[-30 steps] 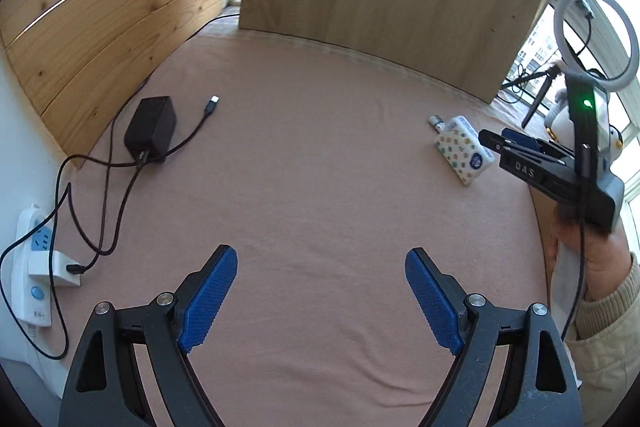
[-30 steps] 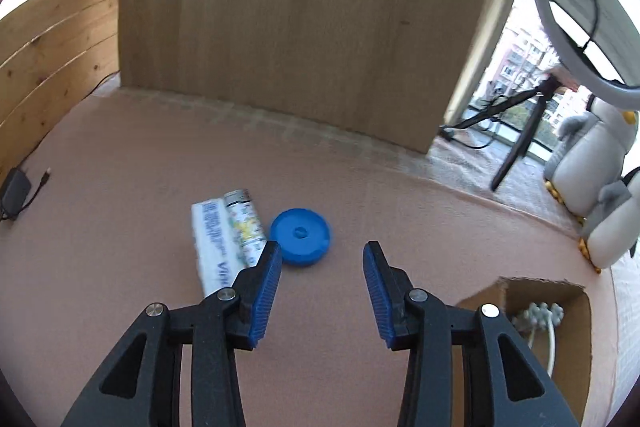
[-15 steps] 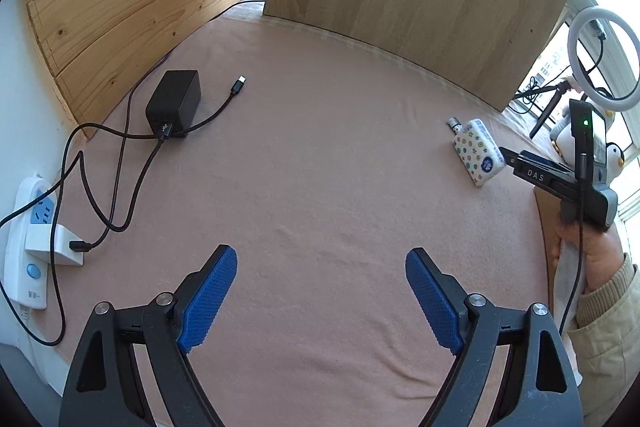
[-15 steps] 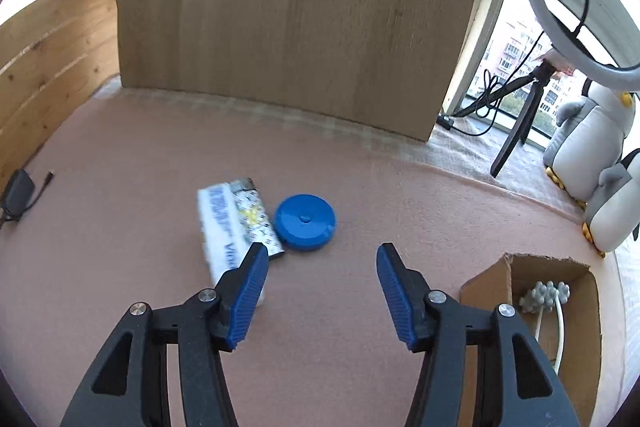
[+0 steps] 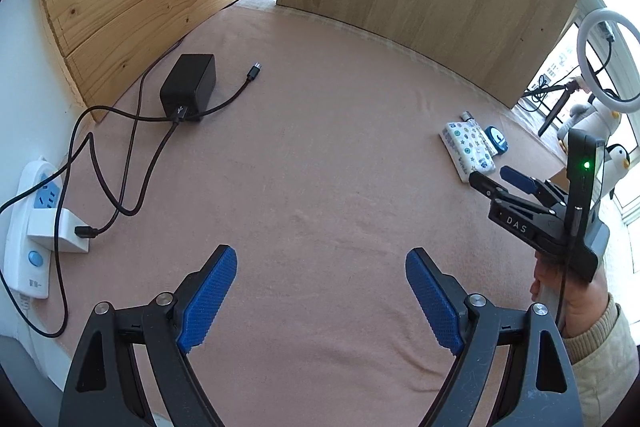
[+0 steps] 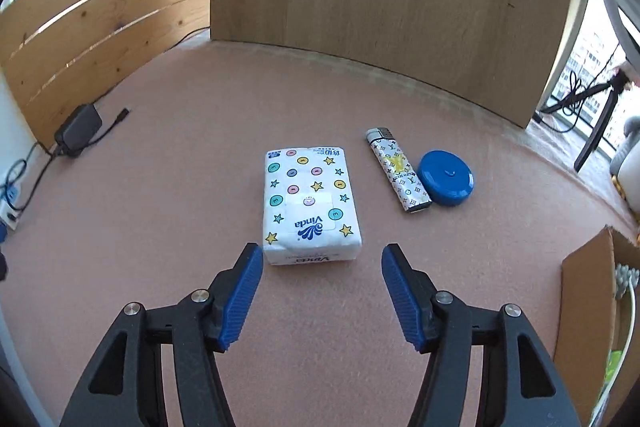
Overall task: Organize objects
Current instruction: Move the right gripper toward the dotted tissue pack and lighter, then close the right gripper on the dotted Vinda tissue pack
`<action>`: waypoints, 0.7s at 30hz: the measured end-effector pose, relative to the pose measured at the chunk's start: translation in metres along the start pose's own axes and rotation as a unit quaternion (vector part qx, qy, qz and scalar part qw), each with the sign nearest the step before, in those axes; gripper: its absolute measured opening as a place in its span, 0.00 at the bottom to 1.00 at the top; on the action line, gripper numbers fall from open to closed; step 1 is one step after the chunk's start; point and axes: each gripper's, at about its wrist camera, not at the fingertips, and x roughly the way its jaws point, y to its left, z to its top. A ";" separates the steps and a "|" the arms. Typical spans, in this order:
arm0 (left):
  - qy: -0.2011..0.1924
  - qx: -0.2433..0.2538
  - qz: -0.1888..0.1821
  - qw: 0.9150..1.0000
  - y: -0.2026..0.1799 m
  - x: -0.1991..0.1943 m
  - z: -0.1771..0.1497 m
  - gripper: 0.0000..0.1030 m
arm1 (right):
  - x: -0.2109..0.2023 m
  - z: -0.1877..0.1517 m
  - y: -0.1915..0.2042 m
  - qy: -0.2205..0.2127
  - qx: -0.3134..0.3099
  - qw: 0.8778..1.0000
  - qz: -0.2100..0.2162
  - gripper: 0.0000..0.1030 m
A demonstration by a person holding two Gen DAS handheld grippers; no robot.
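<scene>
Your right gripper (image 6: 322,293), jaws spread wide and empty, faces the near end of the tissue pack (image 6: 310,205); closing off-centre could shove it into the lighter (image 6: 398,175) at right.

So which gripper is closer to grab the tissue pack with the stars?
Right. The right gripper is open, lined up just in front of the tissue pack. The left gripper is also open but faces bare cloth, with the pack far off to its right.
</scene>
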 end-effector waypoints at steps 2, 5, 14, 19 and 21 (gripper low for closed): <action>0.004 -0.004 0.000 1.000 0.001 0.002 -0.002 0.86 | 0.005 0.002 -0.001 -0.005 -0.008 1.000 0.009 0.58; 0.003 -0.003 -0.001 1.000 0.001 0.000 -0.003 0.86 | 0.015 0.008 -0.004 -0.005 -0.014 1.000 0.015 0.59; 0.003 -0.005 0.002 1.000 0.003 -0.001 -0.001 0.86 | 0.026 0.017 0.000 0.011 0.003 1.000 0.007 0.59; 0.004 -0.005 -0.001 1.000 0.003 0.002 -0.001 0.86 | 0.031 0.019 -0.001 0.012 0.012 1.000 0.015 0.47; -0.002 0.005 -0.011 1.000 0.002 0.006 0.000 0.86 | 0.028 0.015 0.007 0.013 -0.002 1.000 0.028 0.47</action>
